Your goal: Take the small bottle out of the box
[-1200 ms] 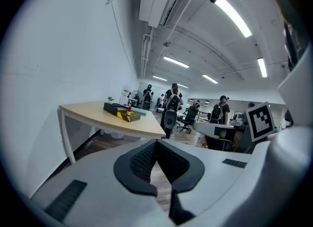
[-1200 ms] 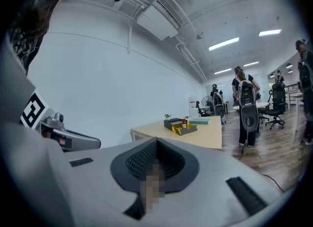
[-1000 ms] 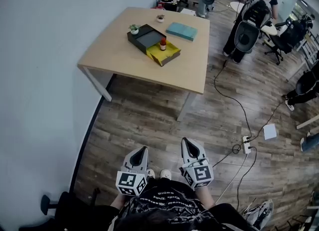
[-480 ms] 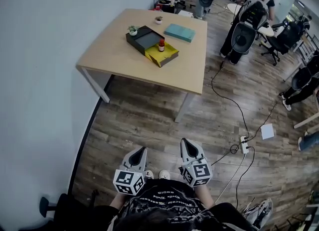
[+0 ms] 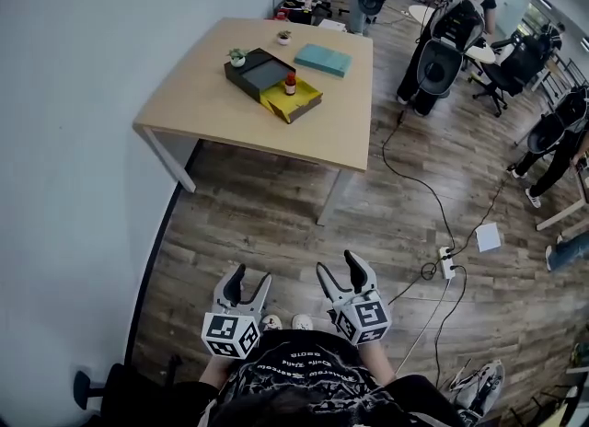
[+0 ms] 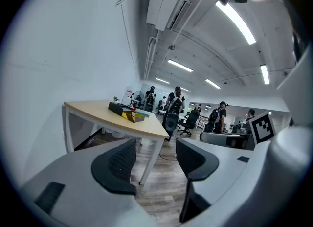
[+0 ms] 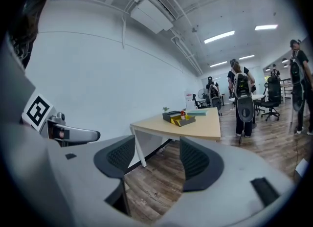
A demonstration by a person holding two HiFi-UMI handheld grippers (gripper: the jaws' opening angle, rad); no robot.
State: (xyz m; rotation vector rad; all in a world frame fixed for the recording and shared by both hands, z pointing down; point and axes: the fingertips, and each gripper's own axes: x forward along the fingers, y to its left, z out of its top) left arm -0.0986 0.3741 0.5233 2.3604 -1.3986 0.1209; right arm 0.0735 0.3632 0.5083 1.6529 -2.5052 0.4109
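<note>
A small brown bottle with a red cap (image 5: pixel 290 83) stands upright in the yellow part of an open black and yellow box (image 5: pixel 296 103) on a light wooden table (image 5: pixel 212 103), far ahead across the floor. Both grippers are held low by the person's body, well short of the table. My left gripper (image 5: pixel 250 279) and right gripper (image 5: pixel 338 266) are opening their jaws, with nothing between them. In the left gripper view the bottle (image 6: pixel 133 109) and box (image 6: pixel 128 113) are tiny beyond the left gripper (image 6: pixel 156 152). The right gripper view shows the bottle (image 7: pixel 182 115) past the right gripper (image 7: pixel 154 155).
A teal book (image 5: pixel 322 59) and a small potted plant (image 5: pixel 237 55) share the table. A white wall (image 5: pixel 74 140) runs along the left. Cables and a power strip (image 5: pixel 448 264) lie on the wooden floor at right. People with backpacks (image 5: pixel 440 48) and office chairs stand beyond.
Both grippers' jaws were together and now stand spread apart. The table has drifted slightly left and up in the head view.
</note>
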